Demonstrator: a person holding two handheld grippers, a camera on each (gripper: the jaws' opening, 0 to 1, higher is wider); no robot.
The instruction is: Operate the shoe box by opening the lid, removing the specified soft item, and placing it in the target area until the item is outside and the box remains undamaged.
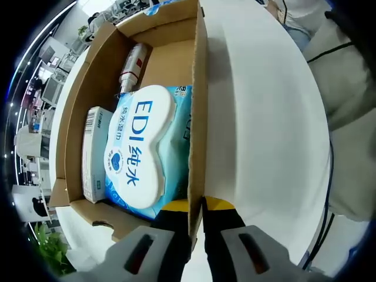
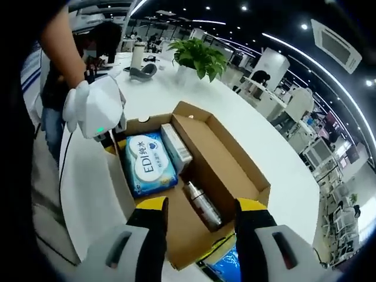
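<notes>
White and curved, the surface (image 2: pixel 176 94) carries an open cardboard shoe box (image 2: pixel 235 170) in a large office lit by ceiling spots, with a potted plant (image 2: pixel 197 56) at the far edge.

Inside the box lies a blue-and-white pack of wet wipes (image 1: pixel 141 147), printed "EDI". Beside it, on the side away from the left gripper's fingers, sits a narrow white carton (image 1: pixel 94 153). Past both, toward the far end of the box in the left gripper view, rests a silver bottle with a red band (image 1: pixel 132 66).

The left gripper (image 1: pixel 197 232) has its fingers closed tight on the box's side wall (image 1: pixel 198 117), one finger inside and one outside the cardboard, with the wipes pack just beyond the inner finger. In the right gripper view it shows as a white body at the far corner of the box.

The right gripper (image 2: pixel 200 229) hovers above the near end of the box, fingers spread apart and holding nothing; the silver bottle lies between them, just ahead of the tips, and the wipes pack lies further on, toward the left finger's side.
</notes>
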